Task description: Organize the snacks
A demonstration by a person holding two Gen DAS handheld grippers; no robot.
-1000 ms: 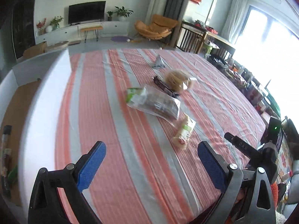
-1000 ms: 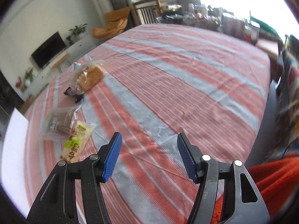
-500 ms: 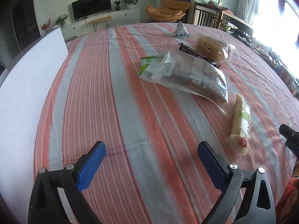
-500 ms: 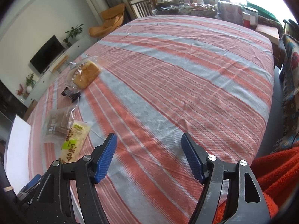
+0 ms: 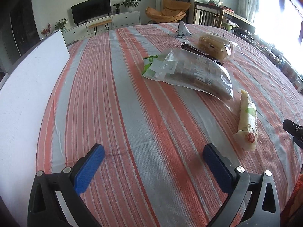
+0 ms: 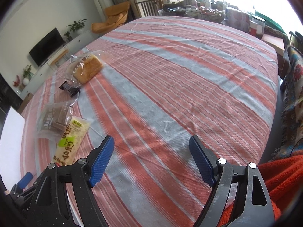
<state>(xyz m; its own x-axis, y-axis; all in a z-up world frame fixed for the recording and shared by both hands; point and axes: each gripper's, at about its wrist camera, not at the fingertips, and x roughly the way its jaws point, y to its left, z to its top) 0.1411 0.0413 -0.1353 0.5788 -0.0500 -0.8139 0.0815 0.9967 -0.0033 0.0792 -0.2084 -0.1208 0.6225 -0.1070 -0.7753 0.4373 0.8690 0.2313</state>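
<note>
Both my tools gape wide, empty: left tool (image 5: 153,156) and right tool (image 6: 151,148) over the striped counter (image 6: 170,87), near the yellow snack pack (image 6: 71,141).

My left tongs (image 5: 153,165) hang wide apart over the striped cloth (image 5: 117,98) on the counter, gripping nothing. Ahead I see a clear bag of brown cake (image 5: 191,73), a yellow-green snack pack (image 5: 248,121) near its right end, then a dark bar (image 5: 197,52) against a bagged bread loaf (image 5: 215,46).
</note>
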